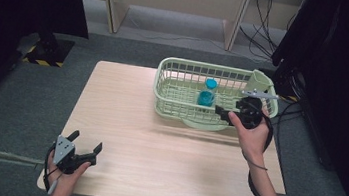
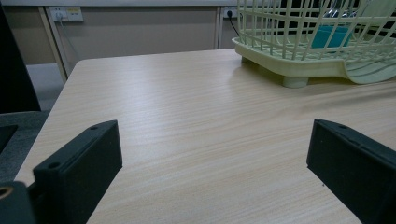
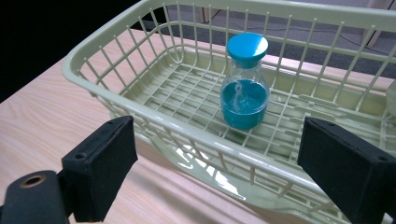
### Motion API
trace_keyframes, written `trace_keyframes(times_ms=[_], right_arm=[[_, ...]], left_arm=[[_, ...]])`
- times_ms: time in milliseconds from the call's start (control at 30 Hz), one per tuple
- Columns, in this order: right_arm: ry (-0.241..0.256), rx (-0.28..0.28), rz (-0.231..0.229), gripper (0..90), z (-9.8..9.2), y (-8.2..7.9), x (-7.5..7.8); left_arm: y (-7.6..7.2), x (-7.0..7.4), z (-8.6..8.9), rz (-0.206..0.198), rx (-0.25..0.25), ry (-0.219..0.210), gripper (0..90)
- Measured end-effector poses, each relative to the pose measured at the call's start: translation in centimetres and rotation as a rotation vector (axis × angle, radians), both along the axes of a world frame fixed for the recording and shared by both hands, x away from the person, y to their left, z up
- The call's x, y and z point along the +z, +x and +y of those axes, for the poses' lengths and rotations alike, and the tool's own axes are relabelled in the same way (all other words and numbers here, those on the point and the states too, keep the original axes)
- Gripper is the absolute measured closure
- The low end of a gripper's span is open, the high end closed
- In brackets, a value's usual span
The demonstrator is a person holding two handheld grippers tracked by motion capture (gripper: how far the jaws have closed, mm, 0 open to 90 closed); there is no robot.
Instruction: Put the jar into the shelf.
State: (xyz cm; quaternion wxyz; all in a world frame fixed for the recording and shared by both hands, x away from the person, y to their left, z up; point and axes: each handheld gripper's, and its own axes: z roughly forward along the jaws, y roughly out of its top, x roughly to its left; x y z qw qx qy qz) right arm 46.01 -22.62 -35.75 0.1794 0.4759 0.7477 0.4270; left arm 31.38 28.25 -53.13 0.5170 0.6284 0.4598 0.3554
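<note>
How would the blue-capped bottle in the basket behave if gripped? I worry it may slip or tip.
The bottle looks clear, smooth and rounded, so the jaws may slide on it. It stands upright on the green basket grid with blue liquid low in its body, so it is probably fairly stable, though a push near the cap could tip it.

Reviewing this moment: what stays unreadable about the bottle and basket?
- Left gripper view: the blue-capped clear bottle is cut off by the top edge and screened by the pale green slatted plastic basket.
- High view: the bottle's contents are too small to make out.
- Right gripper view: the basket's right end is cut off by the frame.
</note>
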Motion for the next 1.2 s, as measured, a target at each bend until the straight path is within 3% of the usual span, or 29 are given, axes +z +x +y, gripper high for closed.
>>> trace_keyframes(times_ms=[533, 1067, 1200], right_arm=[[-0.025, 0.004, -0.033, 11.5, -0.9, -3.1, -1.0], [-0.025, -0.034, -0.045, 9.6, -3.6, -5.5, -3.3], [-0.011, -0.037, -0.069, 9.6, -4.1, -6.2, -3.5]], left_arm=[[0.0, 0.0, 0.0, -0.002, 0.001, 0.002, 2.5], [0.0, 0.0, 0.0, 0.000, 0.003, 0.004, 2.5], [0.0, 0.0, 0.0, 0.000, 0.004, 0.003, 2.5]])
